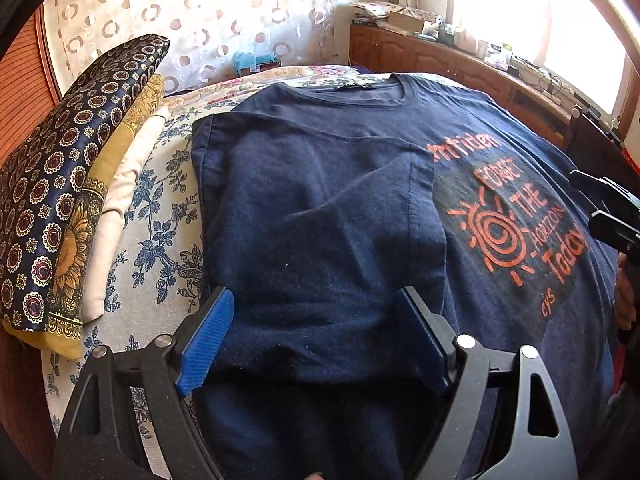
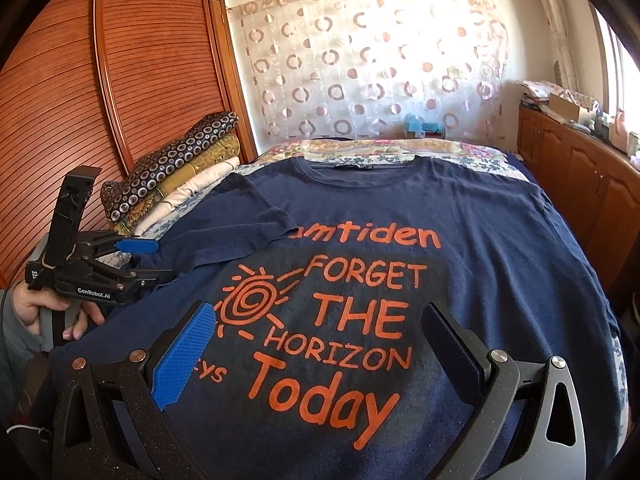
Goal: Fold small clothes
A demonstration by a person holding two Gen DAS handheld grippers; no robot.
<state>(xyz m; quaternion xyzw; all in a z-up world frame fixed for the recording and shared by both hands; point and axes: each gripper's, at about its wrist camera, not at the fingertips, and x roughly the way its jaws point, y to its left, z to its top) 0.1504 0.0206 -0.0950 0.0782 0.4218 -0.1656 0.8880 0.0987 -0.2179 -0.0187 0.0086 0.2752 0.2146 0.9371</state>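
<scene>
Tongs apart – T-shirt half-folded

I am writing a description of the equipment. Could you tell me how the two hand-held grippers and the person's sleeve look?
Each gripper has a black frame with silver screws and two fingers with ribbed blue pads. The left gripper carries white "GenRobot.AI" lettering on its body and an upright black block on top. The right gripper shows triangular cut-outs in its arms. The hand comes out of a grey sleeve; a thin white cable runs below.
</scene>
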